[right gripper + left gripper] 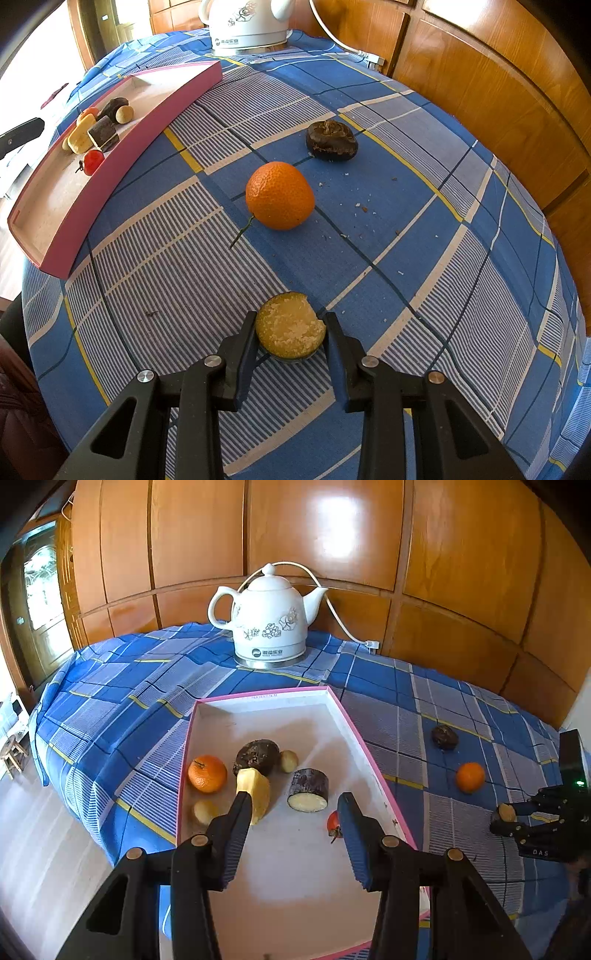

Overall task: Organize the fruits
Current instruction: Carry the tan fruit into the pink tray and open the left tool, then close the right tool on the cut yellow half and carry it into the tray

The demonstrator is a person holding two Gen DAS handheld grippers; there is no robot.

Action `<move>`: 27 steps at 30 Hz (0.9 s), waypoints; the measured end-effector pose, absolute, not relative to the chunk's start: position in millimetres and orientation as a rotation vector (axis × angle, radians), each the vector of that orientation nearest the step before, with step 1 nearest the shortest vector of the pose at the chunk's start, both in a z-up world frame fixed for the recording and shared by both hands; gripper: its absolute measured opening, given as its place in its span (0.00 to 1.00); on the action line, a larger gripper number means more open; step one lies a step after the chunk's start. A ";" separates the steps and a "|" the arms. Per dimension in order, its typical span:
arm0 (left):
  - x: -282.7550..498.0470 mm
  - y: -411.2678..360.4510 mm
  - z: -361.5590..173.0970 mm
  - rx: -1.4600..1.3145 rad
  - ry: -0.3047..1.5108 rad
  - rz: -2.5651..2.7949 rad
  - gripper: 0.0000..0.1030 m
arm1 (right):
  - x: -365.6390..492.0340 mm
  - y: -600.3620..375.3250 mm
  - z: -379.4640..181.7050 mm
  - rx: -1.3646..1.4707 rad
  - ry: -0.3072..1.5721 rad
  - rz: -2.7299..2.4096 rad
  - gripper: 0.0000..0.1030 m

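1. The round yellow crumbly-faced fruit slice (290, 325) sits between the 2 fingers of the right gripper (290, 332), low on the blue plaid tablecloth (406, 206). Both pads press its sides, so the jaws pinch it; its cut face turns upward and toward the camera. Whether it is lifted off the cloth, I cannot tell.
2. At 12 o'clock from the slice lies a whole orange tangerine (279, 195), its thin stem pointing toward 7 o'clock. Beyond it, toward 1 o'clock, rests a dark wrinkled brown fruit (331, 140). Both lie apart from each other on open cloth, with crumbs scattered near.
3. The pink-rimmed white cardboard tray (351, 723) lies at 10 o'clock from the slice, its long axis running away from the viewer. It holds a second tangerine (207, 774), a dark lump, a yellow wedge (256, 794), a purple-skinned cut cylinder (308, 789), small tan pieces and a red fruit (332, 824).
4. The left gripper (291, 812) hangs above the tray's near half, jaws spread wide and holding nothing.
5. A white ceramic electric kettle (267, 618) stands at the table's far edge, by wooden panelling.
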State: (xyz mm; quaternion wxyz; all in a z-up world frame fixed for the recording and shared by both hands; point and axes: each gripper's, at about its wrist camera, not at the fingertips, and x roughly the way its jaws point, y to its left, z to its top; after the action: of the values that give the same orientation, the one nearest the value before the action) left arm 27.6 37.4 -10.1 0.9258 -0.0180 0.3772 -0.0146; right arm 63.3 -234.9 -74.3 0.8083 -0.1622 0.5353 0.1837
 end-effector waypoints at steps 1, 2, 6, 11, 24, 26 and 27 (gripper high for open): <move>27.6 37.6 -10.2 -0.037 0.774 -0.030 0.48 | 63.4 -234.9 -74.3 -0.347 1.145 0.393 0.33; 27.3 37.9 -10.4 -0.038 0.774 -0.029 0.48 | 63.1 -235.2 -74.3 -0.346 1.144 0.392 0.33; 26.4 38.4 -10.5 -0.041 0.772 -0.029 0.48 | 63.0 -236.0 -74.4 -0.343 1.143 0.392 0.33; 26.0 42.1 -9.9 -0.049 0.769 -0.026 0.48 | 63.5 -235.2 -74.5 -0.340 1.148 0.381 0.33; 23.4 54.3 -13.0 -0.067 0.766 -0.013 0.48 | 62.8 -204.9 -35.1 -0.228 1.092 0.440 0.33; 23.2 56.3 -13.3 -0.071 0.765 -0.011 0.48 | 66.9 -192.1 -27.6 -0.213 1.067 0.468 0.33; 22.7 57.0 -13.4 -0.071 0.765 -0.011 0.48 | 69.1 -186.2 -24.1 -0.204 1.056 0.481 0.33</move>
State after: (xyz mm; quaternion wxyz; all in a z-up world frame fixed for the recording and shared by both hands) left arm 22.7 57.0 -13.4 0.9271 -0.0348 0.3731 -0.0052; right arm 69.1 -186.2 -24.1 0.8315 -0.0960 0.4980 0.2269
